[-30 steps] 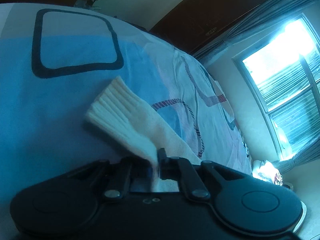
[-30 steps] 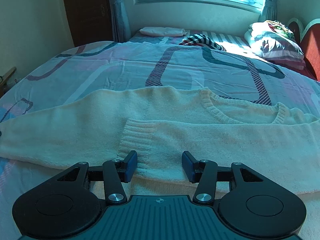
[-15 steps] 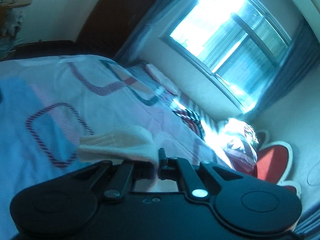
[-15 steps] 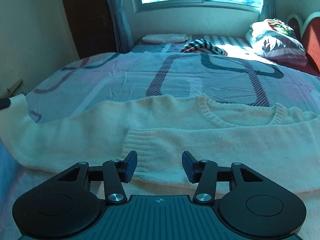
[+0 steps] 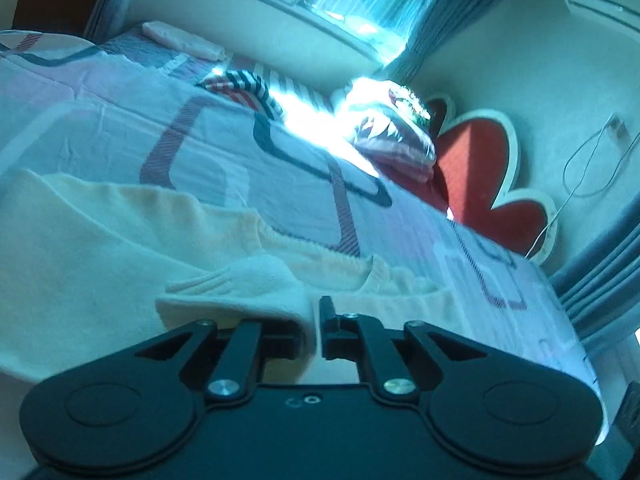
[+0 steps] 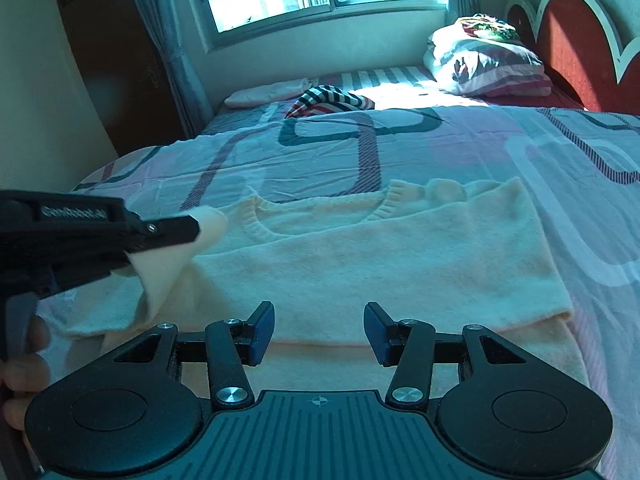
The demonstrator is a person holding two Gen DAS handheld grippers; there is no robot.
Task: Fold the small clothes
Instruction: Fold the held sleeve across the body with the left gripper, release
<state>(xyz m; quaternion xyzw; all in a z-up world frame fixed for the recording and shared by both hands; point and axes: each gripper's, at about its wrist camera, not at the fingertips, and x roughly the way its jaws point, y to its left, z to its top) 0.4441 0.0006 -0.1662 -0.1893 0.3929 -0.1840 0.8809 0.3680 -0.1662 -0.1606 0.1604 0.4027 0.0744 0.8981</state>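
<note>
A cream knit sweater (image 6: 380, 264) lies flat on the bed, neckline toward the window, its right sleeve folded across the chest. My left gripper (image 5: 314, 320) is shut on the left sleeve's cuff (image 5: 240, 288) and holds it above the sweater's body. In the right wrist view the left gripper (image 6: 176, 232) comes in from the left with the sleeve (image 6: 172, 264) hanging from it. My right gripper (image 6: 320, 330) is open and empty, just above the sweater's lower part.
The bed has a pink and blue patterned sheet (image 6: 440, 148). A striped garment (image 6: 328, 100) and a folded pink cloth (image 6: 264, 94) lie near the window. Pillows (image 6: 488, 64) rest by the red headboard (image 6: 572, 40). A dark wardrobe (image 6: 116, 60) stands left.
My left gripper has lifted the left sleeve off the bed and carried it right, over the sweater's body. My right gripper has shifted slightly and stays open.
</note>
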